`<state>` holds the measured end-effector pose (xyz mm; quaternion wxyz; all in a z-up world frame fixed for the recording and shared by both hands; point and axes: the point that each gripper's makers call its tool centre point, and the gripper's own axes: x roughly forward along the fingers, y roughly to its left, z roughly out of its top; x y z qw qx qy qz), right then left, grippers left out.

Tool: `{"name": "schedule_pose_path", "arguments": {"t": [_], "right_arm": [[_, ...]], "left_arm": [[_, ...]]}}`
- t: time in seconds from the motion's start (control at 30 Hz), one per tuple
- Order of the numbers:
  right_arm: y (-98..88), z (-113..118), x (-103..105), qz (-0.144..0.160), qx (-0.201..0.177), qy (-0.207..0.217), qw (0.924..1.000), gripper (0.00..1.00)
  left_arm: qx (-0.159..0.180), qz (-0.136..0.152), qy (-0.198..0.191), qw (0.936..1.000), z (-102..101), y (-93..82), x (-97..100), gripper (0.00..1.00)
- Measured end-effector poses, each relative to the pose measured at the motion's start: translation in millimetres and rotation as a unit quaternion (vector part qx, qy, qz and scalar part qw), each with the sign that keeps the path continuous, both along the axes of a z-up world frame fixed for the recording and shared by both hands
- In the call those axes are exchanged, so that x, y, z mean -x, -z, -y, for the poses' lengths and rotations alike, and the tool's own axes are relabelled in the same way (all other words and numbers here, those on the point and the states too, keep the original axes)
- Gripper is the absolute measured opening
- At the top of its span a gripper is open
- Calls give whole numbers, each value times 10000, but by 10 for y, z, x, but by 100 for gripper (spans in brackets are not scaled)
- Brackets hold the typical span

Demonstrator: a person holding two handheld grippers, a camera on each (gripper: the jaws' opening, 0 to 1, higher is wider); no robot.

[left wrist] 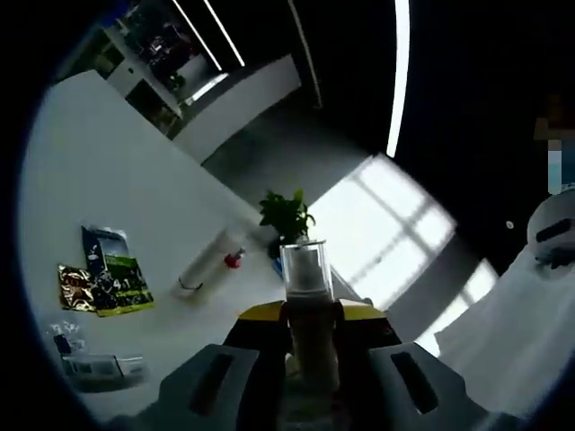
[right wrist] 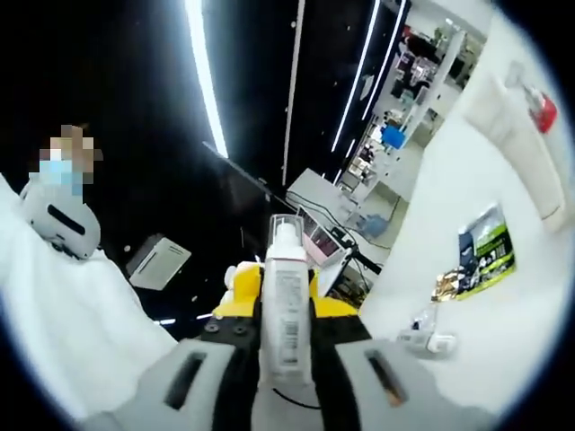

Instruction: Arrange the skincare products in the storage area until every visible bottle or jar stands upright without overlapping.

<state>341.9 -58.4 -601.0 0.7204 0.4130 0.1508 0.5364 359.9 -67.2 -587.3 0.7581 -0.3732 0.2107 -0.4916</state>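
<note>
Lying on the white table, left to right, are snack packets and a tube on its side, so arranging looks barely begun; the left gripper clamps a clear-capped bottle aloft, the right gripper clamps a white bottle, both yet to be stood upright on the table

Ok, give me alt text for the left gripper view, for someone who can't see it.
The left gripper is clamped on a brownish bottle with a clear cap, held up above a white table. On the table lie a white tube with a red cap, green and gold sachets, and a small potted plant.
</note>
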Motion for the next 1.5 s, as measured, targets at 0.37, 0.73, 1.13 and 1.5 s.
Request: {"name": "schedule_pose_path", "arguments": {"t": [0.37,0.73,1.13,1.5], "right_arm": [[40,119,-37,475,656,206,9965,23],[-105,408,-96,747,878,555,9918,30],[-204,262,-190,1305,1736,700,9736,35],[-108,368,-235,1301,2040,975,9654,27]], "left_arm": [[-542,360,160,9978,24,26,-29,16],[-1400,1002,567,9834,79,99,20,16],[-2203,1705,1034,9548,317,231,131,16],[-2287,1745,1151,9508,339,285,128,16]]}}
